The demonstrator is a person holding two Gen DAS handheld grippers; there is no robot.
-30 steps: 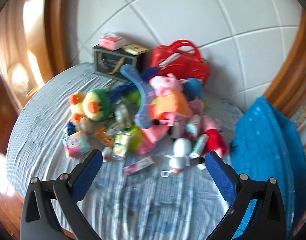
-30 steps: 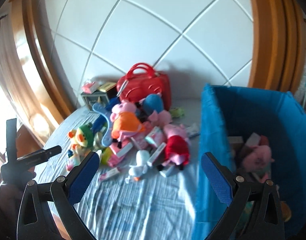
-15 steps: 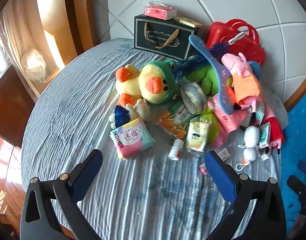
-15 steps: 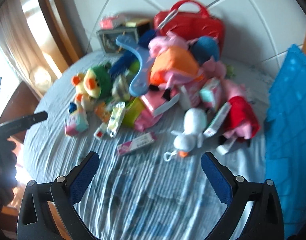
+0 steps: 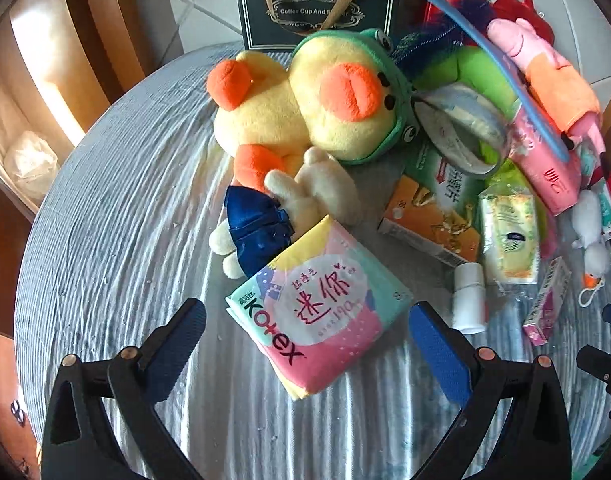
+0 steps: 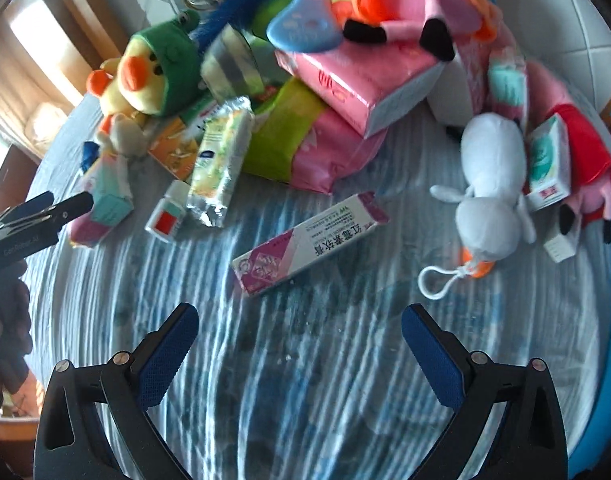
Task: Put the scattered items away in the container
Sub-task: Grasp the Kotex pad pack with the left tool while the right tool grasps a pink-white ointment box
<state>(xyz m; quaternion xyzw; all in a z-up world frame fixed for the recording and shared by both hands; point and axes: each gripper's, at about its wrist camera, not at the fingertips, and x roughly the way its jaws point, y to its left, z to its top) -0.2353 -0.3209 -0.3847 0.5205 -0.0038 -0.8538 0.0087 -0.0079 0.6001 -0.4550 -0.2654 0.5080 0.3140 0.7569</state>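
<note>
Pile of toys point(image 6: 385, 60) hides much beneath; both tools gape, left point(image 5: 305, 344) over Kotex pack point(image 5: 317, 308), right point(image 6: 299, 344) empty.

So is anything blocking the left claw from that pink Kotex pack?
Nothing visible. The left gripper is open with the Kotex pack lying between its fingers, on top of the bedsheet.

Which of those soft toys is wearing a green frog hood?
The yellow duck plush with the orange beak, beside the black gift bag. The pink pig plush and small white duck plush are bare-headed.
</note>
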